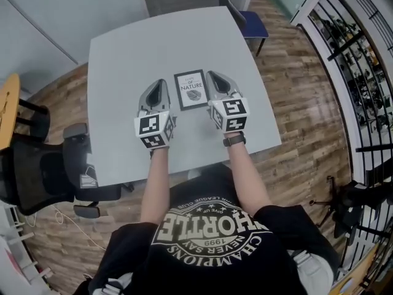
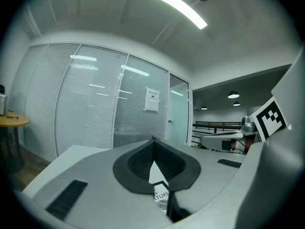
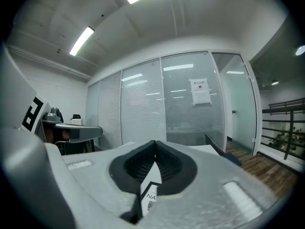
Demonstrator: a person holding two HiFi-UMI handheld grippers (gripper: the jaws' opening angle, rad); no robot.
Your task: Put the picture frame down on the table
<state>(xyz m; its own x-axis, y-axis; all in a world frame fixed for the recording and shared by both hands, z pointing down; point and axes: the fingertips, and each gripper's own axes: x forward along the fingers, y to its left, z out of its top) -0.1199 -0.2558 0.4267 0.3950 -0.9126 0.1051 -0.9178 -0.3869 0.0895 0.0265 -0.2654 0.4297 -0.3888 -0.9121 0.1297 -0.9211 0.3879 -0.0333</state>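
The picture frame (image 1: 191,90) is black-edged with a white print reading "NATURE". It lies flat on the grey table (image 1: 123,60), near the middle. My left gripper (image 1: 160,83) rests just left of the frame and my right gripper (image 1: 212,75) just right of it, both shut with their tips meeting and nothing between them. A sliver of the picture frame (image 2: 162,194) shows through the gap behind the left gripper (image 2: 153,141) tips. The same picture frame (image 3: 151,194) shows below the right gripper (image 3: 155,142) tips.
A blue chair (image 1: 252,23) stands at the table's far right corner. A black office chair (image 1: 43,171) sits at the near left, beside a round wooden table (image 1: 7,109). A black railing (image 1: 362,72) runs along the right. Glass partitions stand beyond the table.
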